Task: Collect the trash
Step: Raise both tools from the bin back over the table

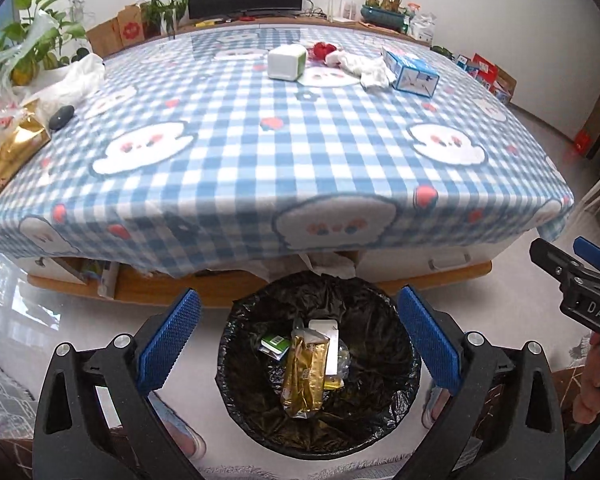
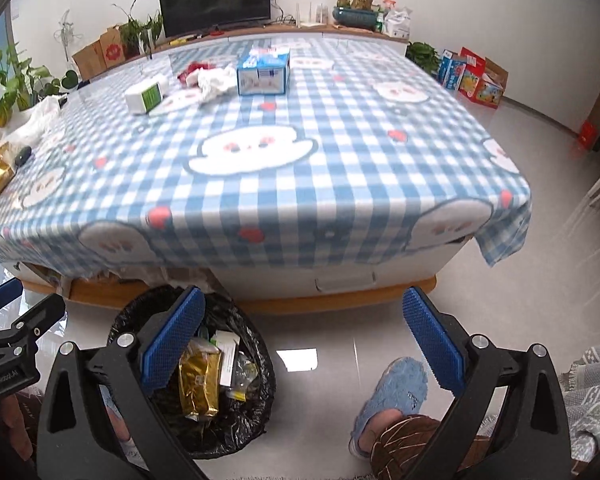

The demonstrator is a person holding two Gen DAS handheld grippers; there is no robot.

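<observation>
The trash bin (image 1: 320, 364), lined with a black bag, stands on the floor just in front of the desk (image 1: 284, 152). Already inside it are seen a gold wrapper (image 1: 304, 376), a small green packet (image 1: 275, 345) and a white card (image 1: 327, 340).

Trash not yet collected is seen on the checked cloth at the far side of the desk: crumpled white tissue (image 1: 364, 65) touching a red scrap (image 1: 322, 49), with a blue carton (image 1: 410, 70) just beside it and a white-and-green box (image 1: 286, 62) near. A gold foil bag (image 1: 14, 150) lies at the left edge, beside a dark oval object (image 1: 62, 117).

Handling, as judged: the tissue is expected to be very light, soft and compressible; it is best pinched through the bulk of the wad, not at a loose corner, since a corner may trail or tear. The carton is judged light and fairly stiff but crushable; opposite flat faces should be taken. The foil bag is likely slippery and crinkly, so a folded edge should be gripped.

Pose: the left tongs (image 1: 300, 344) are held directly above the bin, pointing toward the desk, spread wide and holding nothing. The right tongs (image 2: 304, 344) are held to the right of the bin (image 2: 196, 372), over bare floor, likewise spread wide with nothing between them.
</observation>
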